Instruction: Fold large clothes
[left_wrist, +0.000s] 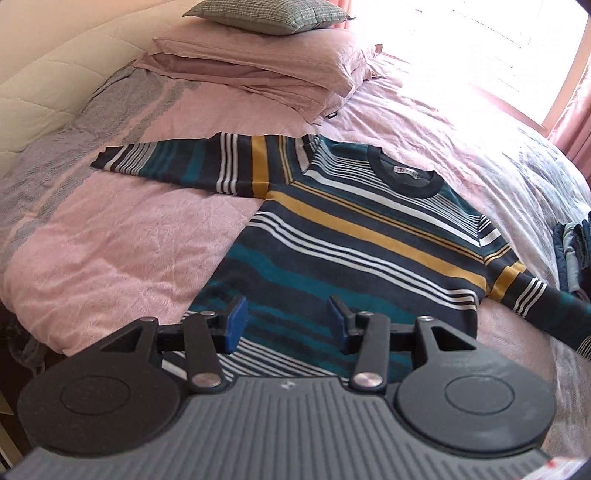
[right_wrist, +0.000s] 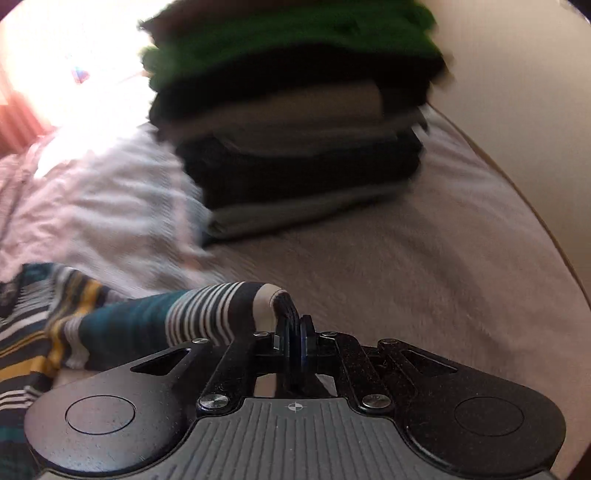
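Note:
A striped sweater (left_wrist: 354, 236) in navy, teal, white and mustard lies flat on the pink bedspread (left_wrist: 110, 258), front up, collar toward the pillows. One sleeve (left_wrist: 177, 162) stretches out to the left. My left gripper (left_wrist: 286, 325) hovers over the sweater's lower part, its blue pads apart with nothing between them. In the right wrist view my right gripper (right_wrist: 293, 332) is shut on the dark cuff (right_wrist: 286, 299) of the other sleeve (right_wrist: 166, 317), which is lifted off the bed and trails left toward the sweater body (right_wrist: 33, 332).
A stack of folded clothes (right_wrist: 295, 122), green on top, stands on the bed beyond the right gripper. Pink pillows (left_wrist: 266, 62) and a checked cushion (left_wrist: 266, 16) lie at the head. More folded fabric (left_wrist: 572, 254) sits at the right edge. A bright window (left_wrist: 517, 44) is behind.

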